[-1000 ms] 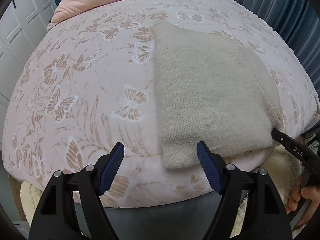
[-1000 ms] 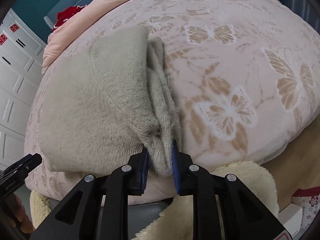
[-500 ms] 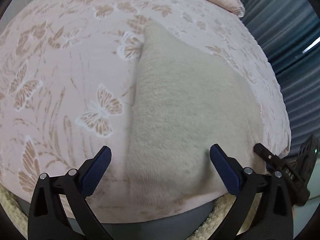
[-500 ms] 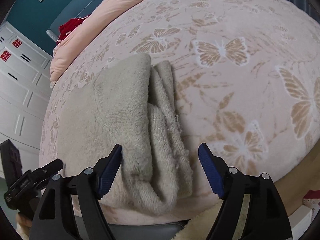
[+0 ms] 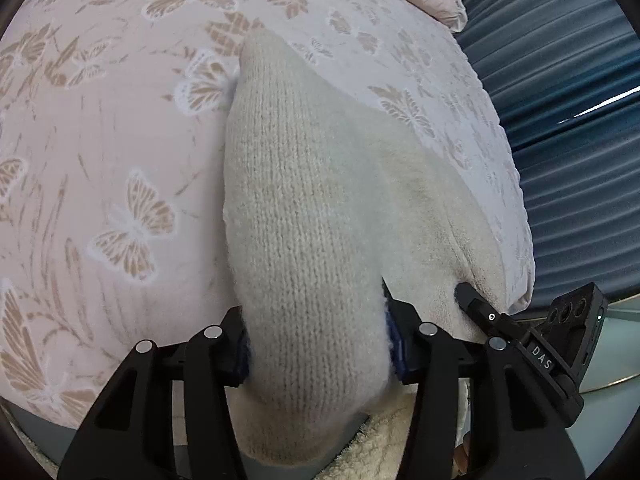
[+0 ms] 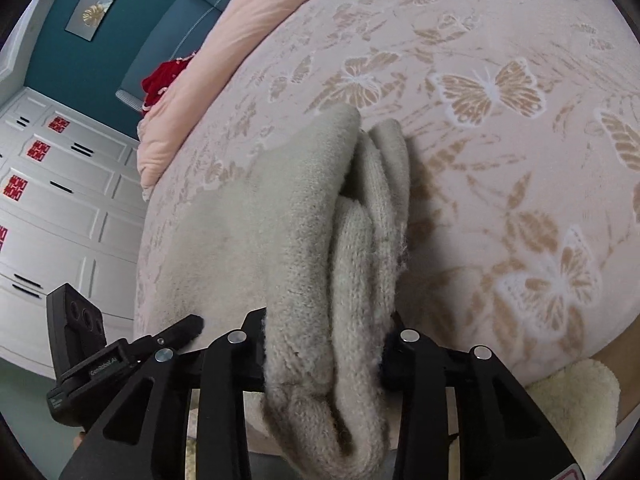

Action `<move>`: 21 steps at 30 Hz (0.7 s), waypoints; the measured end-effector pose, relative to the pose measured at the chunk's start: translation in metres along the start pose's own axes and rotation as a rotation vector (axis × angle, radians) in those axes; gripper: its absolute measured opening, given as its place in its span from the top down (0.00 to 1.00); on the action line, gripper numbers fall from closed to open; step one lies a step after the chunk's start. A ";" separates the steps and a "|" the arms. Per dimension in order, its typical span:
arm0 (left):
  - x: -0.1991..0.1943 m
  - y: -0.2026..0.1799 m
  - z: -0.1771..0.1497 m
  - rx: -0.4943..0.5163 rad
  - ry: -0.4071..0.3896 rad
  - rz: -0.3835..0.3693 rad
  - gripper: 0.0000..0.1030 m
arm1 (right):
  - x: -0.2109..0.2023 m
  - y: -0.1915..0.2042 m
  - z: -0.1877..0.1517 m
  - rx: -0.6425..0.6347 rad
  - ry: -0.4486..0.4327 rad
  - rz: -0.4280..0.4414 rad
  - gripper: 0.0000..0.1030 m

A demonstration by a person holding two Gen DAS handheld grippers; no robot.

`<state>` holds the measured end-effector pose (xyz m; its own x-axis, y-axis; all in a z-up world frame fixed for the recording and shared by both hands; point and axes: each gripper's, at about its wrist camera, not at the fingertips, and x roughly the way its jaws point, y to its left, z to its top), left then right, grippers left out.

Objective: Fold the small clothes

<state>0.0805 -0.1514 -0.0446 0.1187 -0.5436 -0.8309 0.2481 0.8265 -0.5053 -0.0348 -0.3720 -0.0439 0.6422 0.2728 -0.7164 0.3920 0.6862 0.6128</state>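
A beige knitted garment point(image 5: 320, 208) lies folded on the pink butterfly bedspread point(image 5: 100, 140), reaching the bed's near edge. My left gripper point(image 5: 316, 350) is shut on the garment's near left corner, which bunches between its fingers. My right gripper point(image 6: 324, 356) is shut on the near right edge of the garment point(image 6: 280, 220), where several folded layers stack. The right gripper also shows in the left wrist view point(image 5: 520, 344), and the left gripper shows in the right wrist view point(image 6: 120, 356).
A pink pillow or duvet point(image 6: 224, 60) lies at the head of the bed. White cupboards point(image 6: 48, 200) stand to the left, blue curtains point(image 5: 580, 140) to the right. A cream fleece rug point(image 6: 572, 396) lies below the bed edge.
Both grippers were open half a second ago, astride the garment's near edge. They have moved in and closed on it, one at each near corner.
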 end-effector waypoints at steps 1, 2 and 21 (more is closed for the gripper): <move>-0.010 -0.006 -0.001 0.015 -0.014 -0.001 0.54 | -0.012 0.011 -0.002 -0.027 -0.020 -0.001 0.67; -0.020 -0.014 -0.003 0.040 -0.033 0.002 0.54 | -0.025 0.022 -0.005 -0.055 -0.042 0.000 0.67; -0.252 -0.082 -0.038 0.374 -0.507 0.031 0.54 | -0.183 0.188 -0.038 -0.415 -0.418 0.150 0.67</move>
<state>-0.0066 -0.0763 0.1971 0.5497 -0.5975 -0.5838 0.5455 0.7860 -0.2908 -0.1036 -0.2678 0.1897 0.9077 0.1570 -0.3891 0.0414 0.8893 0.4554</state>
